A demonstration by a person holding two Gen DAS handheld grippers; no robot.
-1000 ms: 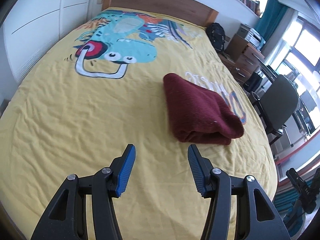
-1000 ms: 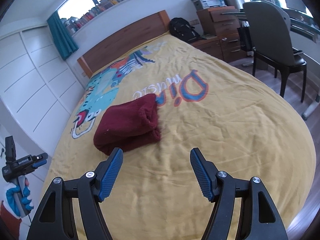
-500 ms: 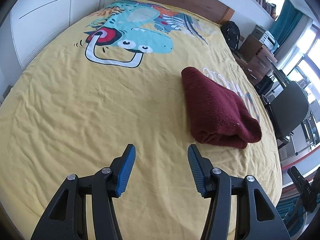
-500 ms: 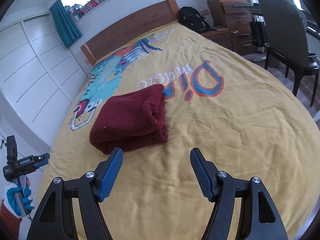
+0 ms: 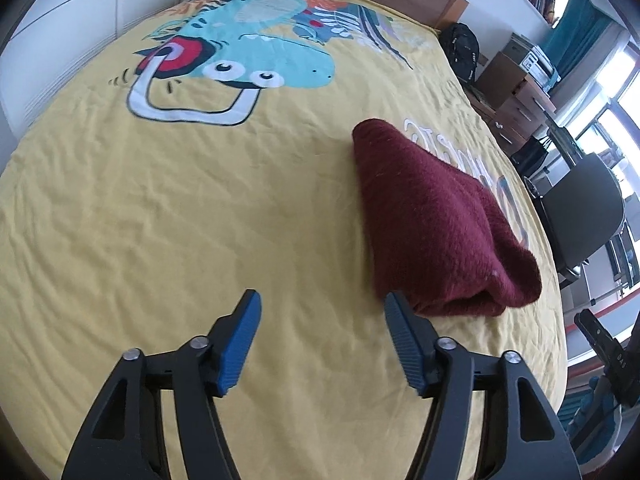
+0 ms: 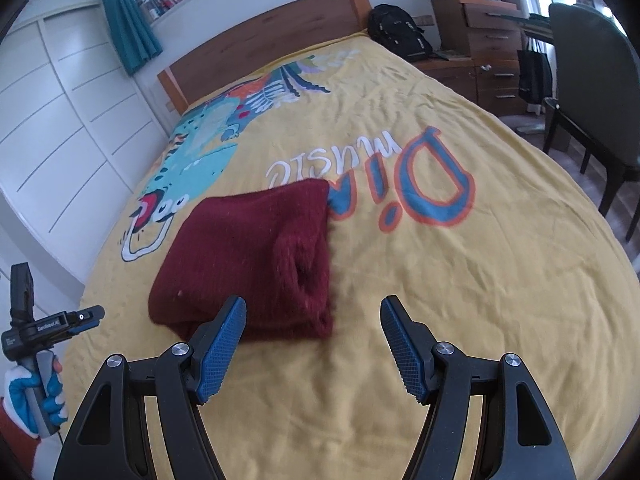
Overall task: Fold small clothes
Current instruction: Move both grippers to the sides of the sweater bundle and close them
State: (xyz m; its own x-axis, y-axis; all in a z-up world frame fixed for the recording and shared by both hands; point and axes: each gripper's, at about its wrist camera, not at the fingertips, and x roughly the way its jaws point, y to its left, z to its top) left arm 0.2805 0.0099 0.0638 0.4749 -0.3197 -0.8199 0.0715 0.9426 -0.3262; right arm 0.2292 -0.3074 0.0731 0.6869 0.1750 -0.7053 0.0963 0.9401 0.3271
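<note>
A dark red knitted garment (image 5: pixel 432 216) lies folded in a thick bundle on the yellow bedspread (image 5: pixel 160 208). My left gripper (image 5: pixel 320 304) is open and empty, just short of the bundle's near left corner. In the right wrist view the same garment (image 6: pixel 248 252) lies just ahead and left of my right gripper (image 6: pixel 314 310), which is open and empty. The left gripper also shows at the far left of the right wrist view (image 6: pixel 48 320), held in a gloved hand.
The bedspread (image 6: pixel 460 280) carries a dinosaur print and lettering. A wooden headboard (image 6: pixel 260 48) stands at the far end. White wardrobe doors (image 6: pixel 52 128) line one side. A drawer chest (image 6: pixel 488 44), a black backpack (image 6: pixel 398 30) and a dark chair (image 6: pixel 592 92) stand on the other side.
Both grippers have moved closer to the folded garment, which now sits larger and nearer the fingertips in both views. Both stay open. The garment has not moved on the bed.
</note>
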